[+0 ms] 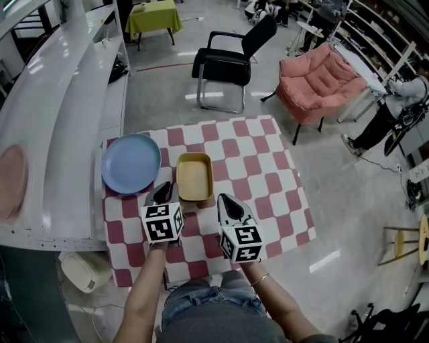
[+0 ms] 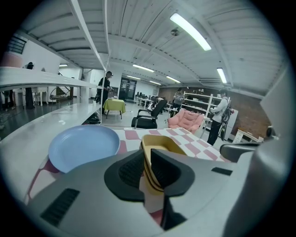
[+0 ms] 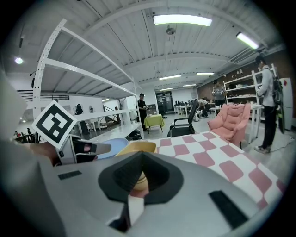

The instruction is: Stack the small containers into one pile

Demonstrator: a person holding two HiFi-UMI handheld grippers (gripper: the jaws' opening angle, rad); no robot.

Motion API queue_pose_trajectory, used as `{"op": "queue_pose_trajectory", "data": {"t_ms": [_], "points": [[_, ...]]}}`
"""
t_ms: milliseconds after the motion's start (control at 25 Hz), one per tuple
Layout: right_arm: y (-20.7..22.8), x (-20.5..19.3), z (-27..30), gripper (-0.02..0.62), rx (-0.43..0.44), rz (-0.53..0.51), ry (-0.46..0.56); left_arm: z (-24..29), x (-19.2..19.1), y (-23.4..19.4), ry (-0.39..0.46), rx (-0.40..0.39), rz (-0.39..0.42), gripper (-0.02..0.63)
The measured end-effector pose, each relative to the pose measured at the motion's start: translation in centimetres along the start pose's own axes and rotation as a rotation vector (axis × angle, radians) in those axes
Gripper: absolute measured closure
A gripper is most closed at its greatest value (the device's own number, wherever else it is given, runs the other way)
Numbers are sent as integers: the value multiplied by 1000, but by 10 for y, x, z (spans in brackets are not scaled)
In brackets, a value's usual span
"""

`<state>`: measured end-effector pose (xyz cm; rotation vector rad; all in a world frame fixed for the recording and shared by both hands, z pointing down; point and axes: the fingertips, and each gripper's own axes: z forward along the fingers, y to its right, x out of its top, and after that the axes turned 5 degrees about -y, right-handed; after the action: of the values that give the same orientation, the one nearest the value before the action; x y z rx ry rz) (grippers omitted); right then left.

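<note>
On the counter (image 1: 268,175) were one blue plate (image 1: 131,163) and, just right of the plate, one pile of yellow containers (image 1: 194,176), number within unclear. Two tools, left tool (image 1: 165,187) and right tool (image 1: 223,199), were near the plate.

A grey polished floor (image 1: 348,194) was seen around the desk (image 1: 268,167), which was covered by a red-and-white checked cloth (image 1: 288,201). A black chair (image 1: 231,57) and a pink armchair (image 1: 322,80) were set beyond it, with a green-covered table (image 1: 153,17) farther back. White shelving (image 1: 60,100) was ranged along the left. The ribbed ceiling (image 3: 138,41) was lit by strip lights (image 3: 182,20).
</note>
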<state>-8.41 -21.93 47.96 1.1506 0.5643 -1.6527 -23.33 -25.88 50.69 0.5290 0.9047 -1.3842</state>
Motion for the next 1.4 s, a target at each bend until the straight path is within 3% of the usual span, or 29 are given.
{"op": "queue_pose_trajectory", "data": {"t_ms": [440, 840, 1400], "points": [[-4, 22, -19, 586, 40, -2, 62, -31, 8, 13, 92, -30, 22, 578], [1, 38, -43, 586, 76, -9, 132, -72, 19, 18, 200, -2, 42, 586], [2, 47, -81, 588, 114, -60, 202, -114, 10, 35, 251, 40, 14, 586]]}}
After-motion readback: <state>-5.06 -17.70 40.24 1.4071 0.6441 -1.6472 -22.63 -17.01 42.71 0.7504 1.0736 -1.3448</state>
